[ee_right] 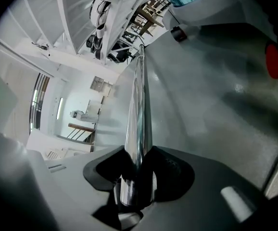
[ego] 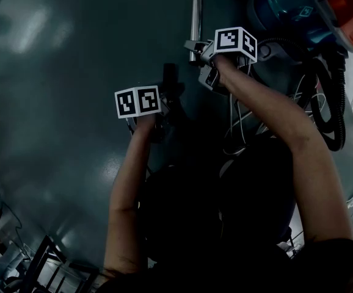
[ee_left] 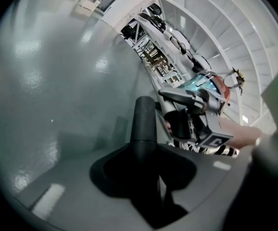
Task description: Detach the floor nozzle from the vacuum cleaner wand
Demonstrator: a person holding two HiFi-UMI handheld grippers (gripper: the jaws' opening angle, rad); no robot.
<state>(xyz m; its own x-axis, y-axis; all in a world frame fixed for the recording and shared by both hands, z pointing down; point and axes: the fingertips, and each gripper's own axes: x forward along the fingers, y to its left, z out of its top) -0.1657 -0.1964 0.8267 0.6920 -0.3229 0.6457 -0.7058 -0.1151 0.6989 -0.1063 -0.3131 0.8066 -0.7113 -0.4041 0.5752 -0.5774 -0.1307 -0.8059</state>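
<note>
My left gripper (ego: 164, 105) is shut on a black tube (ego: 170, 77), the neck of the floor nozzle. In the left gripper view this black tube (ee_left: 144, 121) rises out of the left gripper (ee_left: 144, 170), and its far end is free. The nozzle head is hidden. My right gripper (ego: 200, 52) is shut on the near end of the chrome wand (ego: 196, 11). The right gripper view shows the chrome wand (ee_right: 139, 109) running away from the right gripper (ee_right: 135, 186). Tube and wand are apart, side by side.
The blue and orange vacuum cleaner body (ego: 298, 5) stands at the top right, with its black hose (ego: 332, 115) looping down beside my right arm. Thin cables (ego: 237, 127) lie under that arm. The floor (ego: 60, 54) is glossy grey-green. A dark frame (ego: 42, 261) sits bottom left.
</note>
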